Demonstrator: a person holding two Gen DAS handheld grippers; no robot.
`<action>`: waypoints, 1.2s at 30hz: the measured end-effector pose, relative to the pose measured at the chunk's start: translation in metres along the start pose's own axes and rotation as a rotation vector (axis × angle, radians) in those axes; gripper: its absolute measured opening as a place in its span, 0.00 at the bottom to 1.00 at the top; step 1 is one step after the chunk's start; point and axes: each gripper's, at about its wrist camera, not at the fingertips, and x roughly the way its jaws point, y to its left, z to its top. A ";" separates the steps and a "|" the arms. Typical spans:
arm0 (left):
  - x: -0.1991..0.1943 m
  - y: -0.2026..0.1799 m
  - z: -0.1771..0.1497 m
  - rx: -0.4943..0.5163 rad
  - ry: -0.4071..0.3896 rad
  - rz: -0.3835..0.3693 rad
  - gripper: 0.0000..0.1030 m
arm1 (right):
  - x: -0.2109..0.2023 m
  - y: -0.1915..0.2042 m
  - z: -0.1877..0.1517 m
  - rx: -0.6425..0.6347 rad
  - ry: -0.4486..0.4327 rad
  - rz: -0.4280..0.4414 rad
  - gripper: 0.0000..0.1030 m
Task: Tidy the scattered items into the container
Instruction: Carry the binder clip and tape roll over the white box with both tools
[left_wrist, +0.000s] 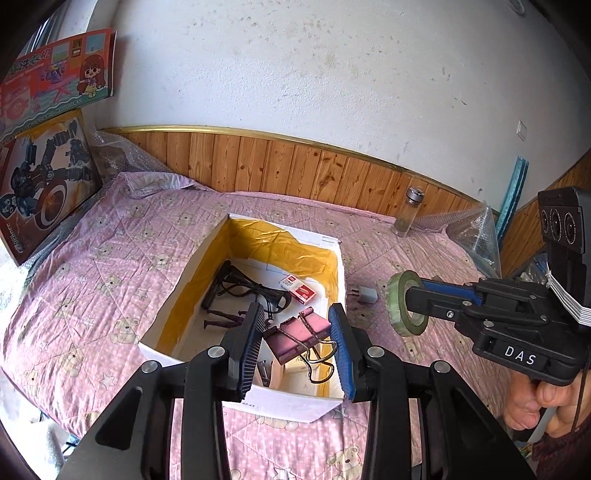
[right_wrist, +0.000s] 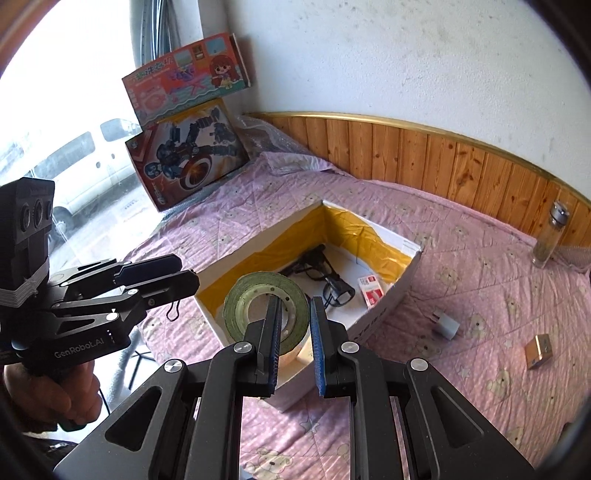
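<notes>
The open white cardboard box with yellow-taped inner walls (left_wrist: 334, 400) sat mid-quilt on the pink bear-print quilted cover (left_wrist: 110, 266), free cloth on all sides. Over its near edge the left gripper (left_wrist: 299, 345) pinched a pink metal binder clip (left_wrist: 297, 334) between ribbed pads. The right gripper (right_wrist: 293, 341) clamped the wall of a green tape roll (right_wrist: 258, 306), just beside the box's right rim. Black-framed glasses (left_wrist: 243, 286) and a small red-and-white carton (left_wrist: 297, 288) lay inside.

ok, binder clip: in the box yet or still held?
Still held. The pink binder clip sits between the left gripper jaws, above the white box, not resting on its floor.
</notes>
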 end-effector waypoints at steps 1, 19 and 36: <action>0.001 0.001 0.003 0.001 -0.003 0.003 0.36 | 0.001 0.000 0.004 -0.007 -0.001 -0.001 0.16; 0.033 0.031 0.043 -0.015 0.000 0.030 0.36 | 0.048 -0.022 0.076 -0.061 0.025 0.015 0.15; 0.122 0.046 0.011 0.033 0.305 0.079 0.36 | 0.157 -0.037 0.099 -0.136 0.228 -0.002 0.15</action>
